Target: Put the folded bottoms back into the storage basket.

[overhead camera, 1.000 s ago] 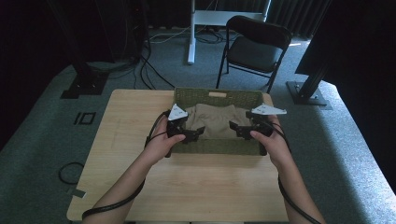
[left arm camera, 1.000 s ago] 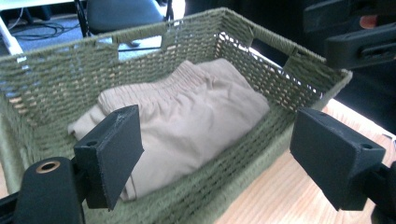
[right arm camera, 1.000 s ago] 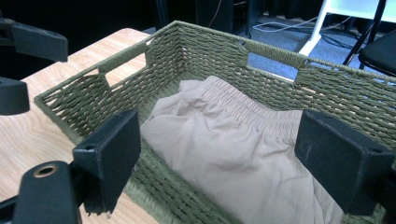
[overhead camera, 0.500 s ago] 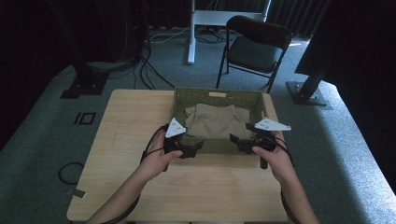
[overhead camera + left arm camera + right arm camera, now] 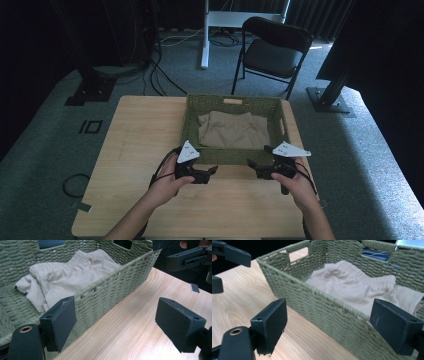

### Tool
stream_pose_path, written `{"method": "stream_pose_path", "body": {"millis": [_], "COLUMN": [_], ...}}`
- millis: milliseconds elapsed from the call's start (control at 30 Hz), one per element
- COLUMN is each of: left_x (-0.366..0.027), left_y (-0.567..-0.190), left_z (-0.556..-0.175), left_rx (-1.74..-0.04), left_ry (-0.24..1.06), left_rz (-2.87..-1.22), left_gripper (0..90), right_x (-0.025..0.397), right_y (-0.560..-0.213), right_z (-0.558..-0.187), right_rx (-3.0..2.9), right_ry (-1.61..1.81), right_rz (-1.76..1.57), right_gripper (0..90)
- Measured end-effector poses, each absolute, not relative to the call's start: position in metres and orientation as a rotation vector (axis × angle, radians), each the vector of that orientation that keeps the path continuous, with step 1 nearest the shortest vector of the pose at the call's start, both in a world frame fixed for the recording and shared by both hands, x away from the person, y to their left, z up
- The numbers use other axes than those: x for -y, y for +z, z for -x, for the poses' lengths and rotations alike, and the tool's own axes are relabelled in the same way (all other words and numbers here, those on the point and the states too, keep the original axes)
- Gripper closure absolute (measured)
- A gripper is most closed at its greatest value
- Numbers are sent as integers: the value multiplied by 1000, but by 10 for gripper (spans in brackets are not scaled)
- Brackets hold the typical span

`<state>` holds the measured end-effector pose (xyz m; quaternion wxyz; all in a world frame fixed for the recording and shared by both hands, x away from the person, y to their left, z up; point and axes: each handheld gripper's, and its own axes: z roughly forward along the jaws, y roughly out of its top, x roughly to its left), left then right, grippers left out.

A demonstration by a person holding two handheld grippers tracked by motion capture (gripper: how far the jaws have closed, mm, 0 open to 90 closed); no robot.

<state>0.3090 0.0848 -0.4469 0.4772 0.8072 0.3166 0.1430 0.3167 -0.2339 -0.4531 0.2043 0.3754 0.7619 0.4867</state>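
Observation:
A green woven basket (image 5: pixel 187 119) stands at the far middle of the wooden table (image 5: pixel 135 135). Inside it lies a folded beige garment (image 5: pixel 232 130) with an elastic waistband. My left gripper (image 5: pixel 212 171) is open over the table just in front of the basket's near wall, left of centre. To the right of centre my right gripper (image 5: pixel 251 165) is open too, beside the same wall. In the left gripper view the jaws stand wide apart around the basket's near wall (image 5: pixel 112 287), with the garment (image 5: pixel 75 275) beyond. The right gripper view shows the basket wall (image 5: pixel 312 302) and the garment (image 5: pixel 352 285).
Bare tabletop stretches to the left of the basket and in front of it. A black folding chair (image 5: pixel 275 45) and a white desk leg (image 5: pixel 205 35) stand beyond the table. Cables and black stand bases (image 5: pixel 87 90) lie on the grey floor.
Both grippers have drawn back toward the person, from over the garment in the basket to the table in front of its near wall. The garment stays in the basket.

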Motion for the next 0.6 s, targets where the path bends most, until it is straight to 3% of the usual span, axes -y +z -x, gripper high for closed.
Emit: {"method": "stream_pose_path", "body": {"millis": [600], "left_x": [-106], "left_y": [-504], "left_z": [-301], "left_rx": [-861], "left_ry": [336], "left_rz": [-2025], "left_gripper": [178], "right_x": [259], "right_y": [-509], "right_z": [-309], "right_rx": [-2086], "right_ry": [1217], "right_rz": [-1213], "right_gripper": [143]}}
